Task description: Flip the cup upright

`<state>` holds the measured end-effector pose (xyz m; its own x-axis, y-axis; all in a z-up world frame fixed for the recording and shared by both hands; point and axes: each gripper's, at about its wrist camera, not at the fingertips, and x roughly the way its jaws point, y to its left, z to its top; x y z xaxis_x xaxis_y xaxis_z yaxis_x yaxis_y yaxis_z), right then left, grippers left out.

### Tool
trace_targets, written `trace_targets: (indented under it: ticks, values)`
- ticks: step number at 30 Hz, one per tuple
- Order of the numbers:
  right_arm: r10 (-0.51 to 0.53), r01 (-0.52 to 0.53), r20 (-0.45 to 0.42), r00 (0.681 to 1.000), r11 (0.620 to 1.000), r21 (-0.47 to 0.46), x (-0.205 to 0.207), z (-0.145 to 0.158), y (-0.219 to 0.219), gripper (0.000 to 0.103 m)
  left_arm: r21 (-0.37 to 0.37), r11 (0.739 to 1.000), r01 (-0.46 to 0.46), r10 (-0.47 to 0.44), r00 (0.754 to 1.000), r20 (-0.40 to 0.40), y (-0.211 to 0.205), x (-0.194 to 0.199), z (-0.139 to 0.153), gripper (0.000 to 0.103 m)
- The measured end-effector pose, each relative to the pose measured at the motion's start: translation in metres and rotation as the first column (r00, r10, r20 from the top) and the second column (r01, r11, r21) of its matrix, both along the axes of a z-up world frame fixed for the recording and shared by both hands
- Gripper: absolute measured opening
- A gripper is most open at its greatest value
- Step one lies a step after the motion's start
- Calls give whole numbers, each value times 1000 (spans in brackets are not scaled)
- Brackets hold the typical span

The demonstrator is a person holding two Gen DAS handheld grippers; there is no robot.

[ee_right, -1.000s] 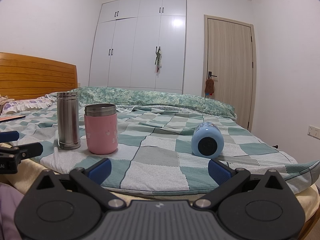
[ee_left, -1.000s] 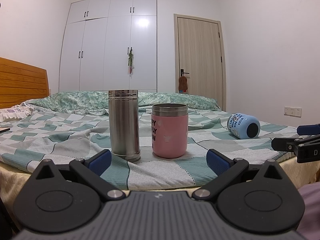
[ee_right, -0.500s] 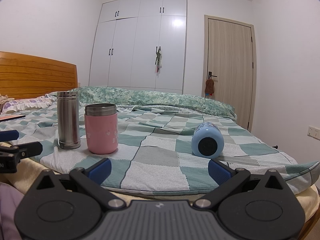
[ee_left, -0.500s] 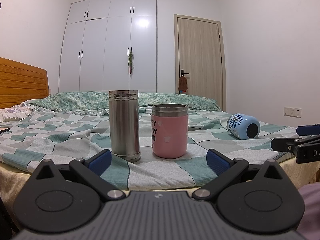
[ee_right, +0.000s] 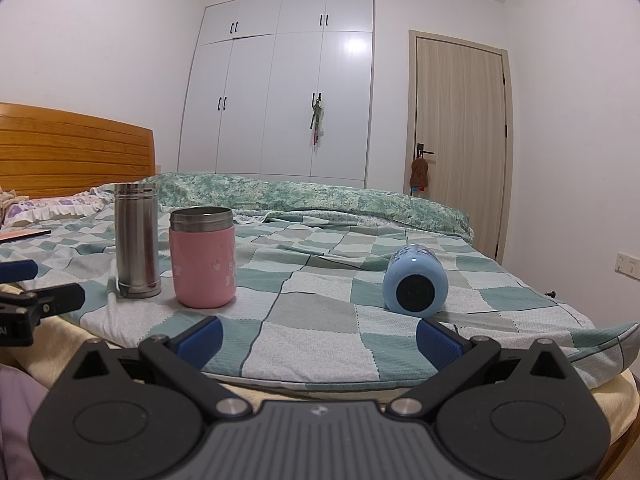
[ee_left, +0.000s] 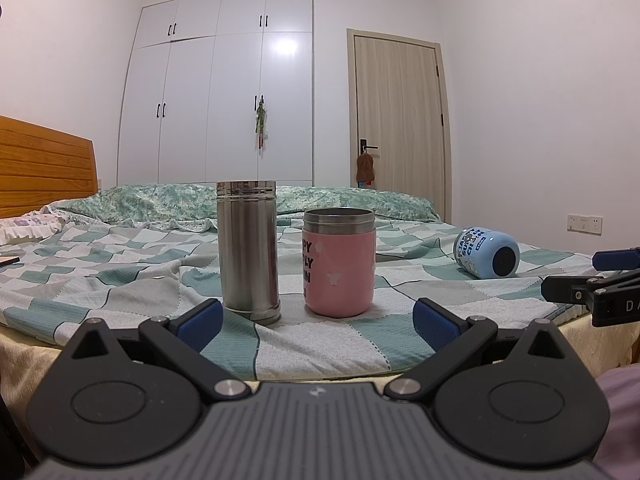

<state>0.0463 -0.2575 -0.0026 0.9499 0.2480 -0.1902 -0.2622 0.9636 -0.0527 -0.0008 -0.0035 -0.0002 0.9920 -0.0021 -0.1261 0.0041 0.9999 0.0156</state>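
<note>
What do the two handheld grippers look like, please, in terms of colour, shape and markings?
Both look alike. The left gripper and right gripper have matte black bodies with a ribbed grey centre, two round black discs, silver pivot bolts and angled black linkages ending in blue finger pads. White lettering marks the side. No cables or sleeves show.

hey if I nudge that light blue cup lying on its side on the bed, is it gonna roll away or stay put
The light blue printed cup lies on its round side, so it will probably roll sideways if pushed across its length. The soft checkered bedspread may slow it. Its smooth, glossy-looking wall could slip between the fingers, so the open right gripper should probably close across the middle.
</note>
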Motion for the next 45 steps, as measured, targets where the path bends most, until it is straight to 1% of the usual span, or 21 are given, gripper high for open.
trace_targets:
  ticks: [8, 12, 14, 18, 20, 24, 29, 32, 35, 38, 42, 45]
  values:
    - [0, 0, -1, 1000, 1000, -1, 0, 0, 0, 103, 1, 1000, -1, 1, 1000, -2, -1, 0, 2, 103]
    - [-8, 8, -5, 1000, 1000, -6, 1, 1, -2, 103, -1, 1000, 8, -8, 1000, -22, -2, 1, 8, 103]
    - [-10, 10, -6, 1000, 1000, 2, 1, 5, -2, 103, -3, 999, 36, -36, 999, -37, -4, 4, 16, 103]
    - [-11, 12, -15, 1000, 999, 53, 4, 18, -19, 103, 33, 993, 110, -108, 992, -58, -20, 19, 36, 103]
    - [-32, 33, -14, 999, 998, 51, 7, 25, -27, 103, 52, 985, 162, -158, 986, -61, -31, 29, 50, 103]
    - [-76, 78, -34, 997, 996, 39, 21, 37, -46, 103, 83, 966, 245, -239, 968, -75, -54, 57, 71, 103]
    - [-137, 139, -71, 988, 990, 21, 46, 49, -76, 103, 63, 943, 327, -313, 934, -171, -85, 116, 91, 103]
    - [-170, 172, -94, 981, 985, 12, 66, 55, -95, 103, 71, 929, 364, -343, 915, -214, -105, 150, 98, 103]
    - [-189, 192, -122, 974, 981, 14, 89, 57, -112, 103, 88, 917, 390, -357, 898, -257, -129, 185, 99, 103]
    - [-190, 196, -155, 969, 980, 21, 113, 59, -128, 103, 92, 913, 397, -354, 886, -300, -147, 216, 98, 103]
    - [-182, 190, -192, 964, 982, 22, 150, 57, -138, 103, 92, 914, 396, -347, 879, -327, -159, 257, 90, 103]
    - [-156, 170, -232, 960, 984, 43, 179, 56, -140, 103, 100, 913, 396, -338, 870, -358, -161, 279, 83, 103]
